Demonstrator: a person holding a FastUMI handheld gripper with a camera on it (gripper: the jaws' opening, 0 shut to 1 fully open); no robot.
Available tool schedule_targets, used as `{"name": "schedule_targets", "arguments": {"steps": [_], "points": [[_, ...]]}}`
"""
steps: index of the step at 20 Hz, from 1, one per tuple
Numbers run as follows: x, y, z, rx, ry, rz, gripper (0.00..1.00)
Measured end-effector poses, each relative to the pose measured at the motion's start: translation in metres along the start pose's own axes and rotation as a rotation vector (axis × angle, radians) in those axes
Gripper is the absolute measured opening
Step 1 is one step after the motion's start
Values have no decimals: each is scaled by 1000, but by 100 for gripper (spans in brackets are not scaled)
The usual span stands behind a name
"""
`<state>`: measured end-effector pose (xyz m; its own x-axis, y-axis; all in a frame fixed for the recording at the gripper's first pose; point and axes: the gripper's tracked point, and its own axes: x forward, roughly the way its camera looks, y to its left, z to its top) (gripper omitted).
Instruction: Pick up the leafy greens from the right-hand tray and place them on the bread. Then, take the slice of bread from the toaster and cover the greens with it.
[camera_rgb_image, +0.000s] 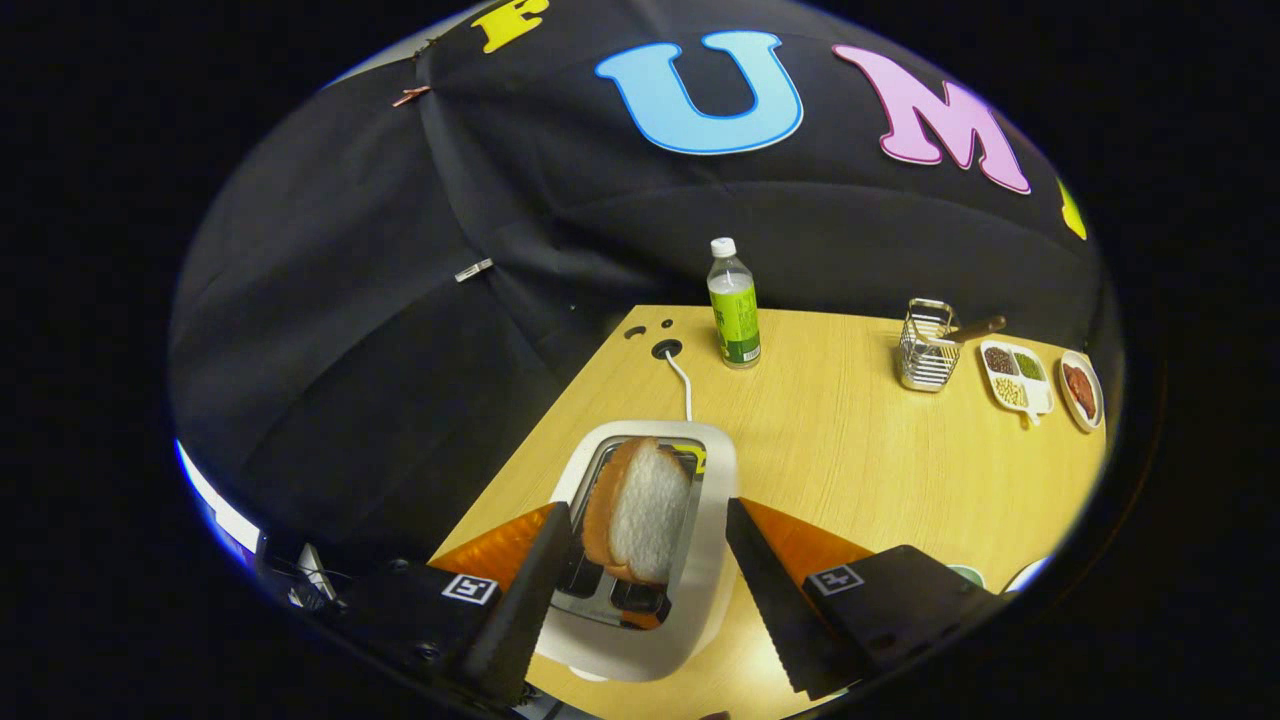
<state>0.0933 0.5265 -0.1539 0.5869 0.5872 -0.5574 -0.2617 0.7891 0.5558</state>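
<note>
White bread slice (640, 510) stands tilted in the toaster (712, 520) slot, right between my open tongs (648, 560). I reckon closing off-centre could crush or knock it back down.

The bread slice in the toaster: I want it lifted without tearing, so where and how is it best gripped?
Probably grip the upper part of the bread slice that stands up out of the toaster slot, one jaw on each flat face, coming straight down from above. It leans in the slot, so tilt to match. The gripper hangs open above the toaster, its jaws either side of the slice, not touching it.
</note>
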Motion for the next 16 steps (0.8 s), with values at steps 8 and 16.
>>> {"name": "schedule_targets", "arguments": {"steps": [8, 16], "points": [[14, -9, 8, 71, -9, -44, 48], [2, -5, 20, 80, -27, -40, 13]]}}
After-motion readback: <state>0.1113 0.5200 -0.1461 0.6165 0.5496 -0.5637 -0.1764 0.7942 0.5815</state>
